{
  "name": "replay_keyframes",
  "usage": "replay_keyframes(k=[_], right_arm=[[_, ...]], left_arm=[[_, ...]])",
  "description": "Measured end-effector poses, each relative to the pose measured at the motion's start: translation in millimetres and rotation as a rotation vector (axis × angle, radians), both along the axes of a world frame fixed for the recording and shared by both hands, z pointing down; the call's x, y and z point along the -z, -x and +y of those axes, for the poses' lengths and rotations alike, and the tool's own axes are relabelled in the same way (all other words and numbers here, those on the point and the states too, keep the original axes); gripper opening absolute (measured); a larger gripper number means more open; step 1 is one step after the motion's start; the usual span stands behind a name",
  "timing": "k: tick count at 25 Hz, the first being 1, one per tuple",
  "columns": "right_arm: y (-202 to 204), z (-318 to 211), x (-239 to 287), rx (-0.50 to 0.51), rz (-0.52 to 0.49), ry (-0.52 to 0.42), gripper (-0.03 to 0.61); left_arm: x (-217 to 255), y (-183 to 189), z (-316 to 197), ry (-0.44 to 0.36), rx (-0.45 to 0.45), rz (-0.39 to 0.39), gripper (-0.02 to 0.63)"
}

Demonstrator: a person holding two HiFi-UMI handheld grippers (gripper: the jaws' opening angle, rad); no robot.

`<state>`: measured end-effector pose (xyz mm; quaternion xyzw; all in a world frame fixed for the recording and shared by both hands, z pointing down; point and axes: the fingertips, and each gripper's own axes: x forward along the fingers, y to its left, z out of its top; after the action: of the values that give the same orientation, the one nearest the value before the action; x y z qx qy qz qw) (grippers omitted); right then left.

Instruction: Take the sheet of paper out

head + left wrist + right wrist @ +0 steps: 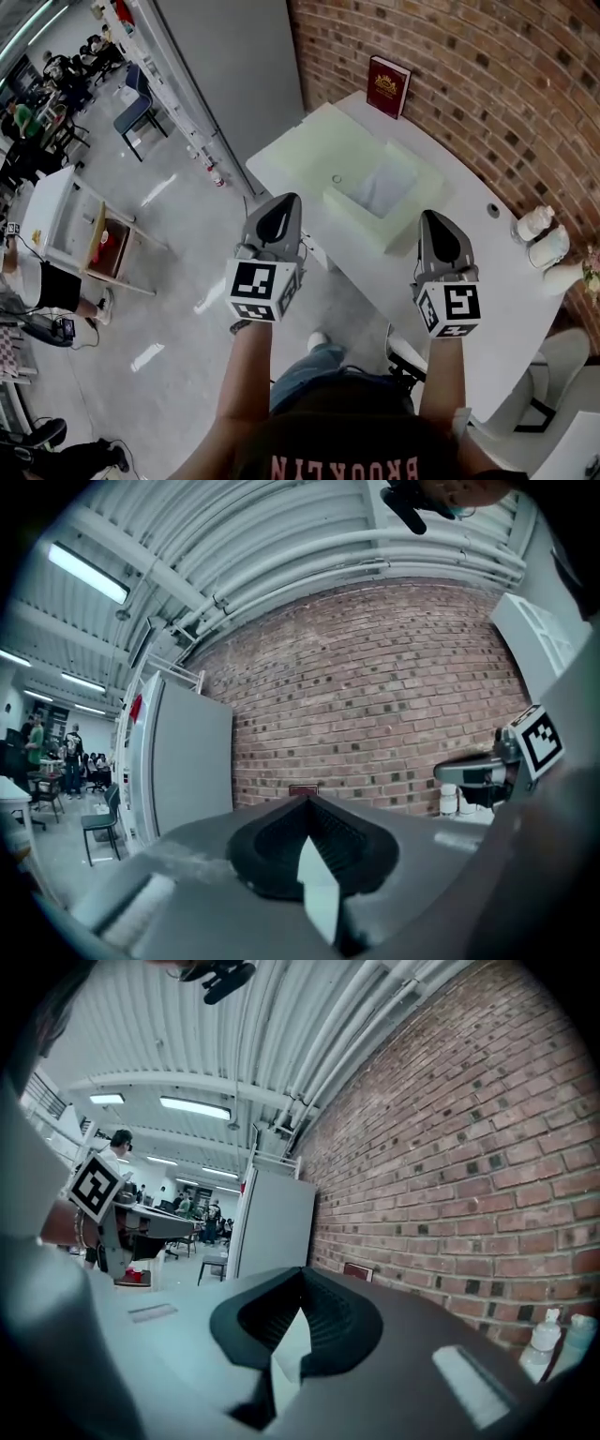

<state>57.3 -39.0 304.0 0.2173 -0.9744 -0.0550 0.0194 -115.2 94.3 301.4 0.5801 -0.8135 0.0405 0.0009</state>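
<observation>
My desk (511,281) looks smooth, white and matt; the brick wall (450,66) is rough; the box (361,216) is frosted plastic; the floor (187,309) shines.

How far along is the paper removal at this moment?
Done: nothing yet; the sheet of paper lies inside the translucent box on the white table. In hand: nothing; the left gripper and right gripper are both shut and empty, held short of the box. Left: open a gripper, reach into the box, grip the sheet and lift it out.
</observation>
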Motion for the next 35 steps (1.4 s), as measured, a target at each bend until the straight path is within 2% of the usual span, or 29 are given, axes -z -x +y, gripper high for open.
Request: replay_keyframes(k=[8, 19, 26, 35], right_arm=[[41.9, -12.2, -9.9, -0.134, 0.032, 0.009, 0.002], [52.7, -59.8, -39.1, -0.217, 0.081, 0.058, 0.002], [62.0, -113.9, -46.9, -0.259, 0.064, 0.080, 0.002], [29.2, -183.2, -71.5, -0.407, 0.069, 0.174, 0.000]], left_arm=[[-7.9, 57.0, -20.7, 0.014, -0.124, 0.009, 0.000], [-42.8, 74.4, -79.4, 0.076, -0.238, 0.062, -0.002], [-59.9, 96.0, -153.8, 0.108, -0.316, 0.129, -0.002], [-99.0, 89.0, -247.1, 0.219, -0.414, 0.172, 0.000]])
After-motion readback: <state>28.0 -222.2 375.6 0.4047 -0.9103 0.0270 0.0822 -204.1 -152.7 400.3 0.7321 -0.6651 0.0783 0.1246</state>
